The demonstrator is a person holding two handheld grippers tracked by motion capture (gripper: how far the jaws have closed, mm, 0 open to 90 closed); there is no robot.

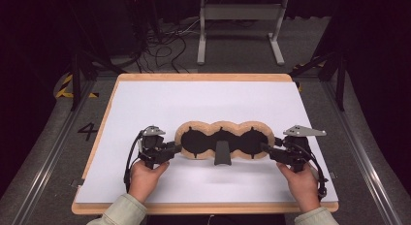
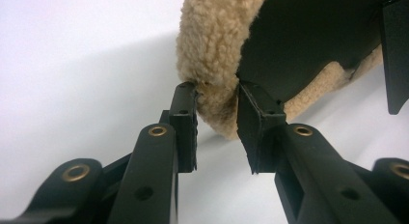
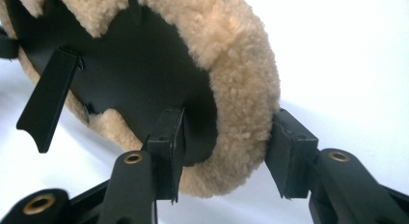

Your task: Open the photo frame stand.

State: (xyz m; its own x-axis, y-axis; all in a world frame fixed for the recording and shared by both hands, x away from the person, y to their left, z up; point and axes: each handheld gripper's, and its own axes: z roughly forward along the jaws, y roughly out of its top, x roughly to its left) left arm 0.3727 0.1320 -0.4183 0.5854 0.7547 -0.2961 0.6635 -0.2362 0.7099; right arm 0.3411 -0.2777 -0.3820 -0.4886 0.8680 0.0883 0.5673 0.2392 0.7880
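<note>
So I've got this fuzzy tan sheepskin pad (image 1: 222, 139) with the black backing lying across the middle of the white table (image 1: 208, 101), long way left to right. My left gripper (image 1: 175, 149) is clamped on its left end, fleece squeezed between the pads, and my right gripper (image 1: 266, 148) is pinching the right rim the same way. A black strap (image 1: 222, 152) sticks out toward me from the middle.
</note>
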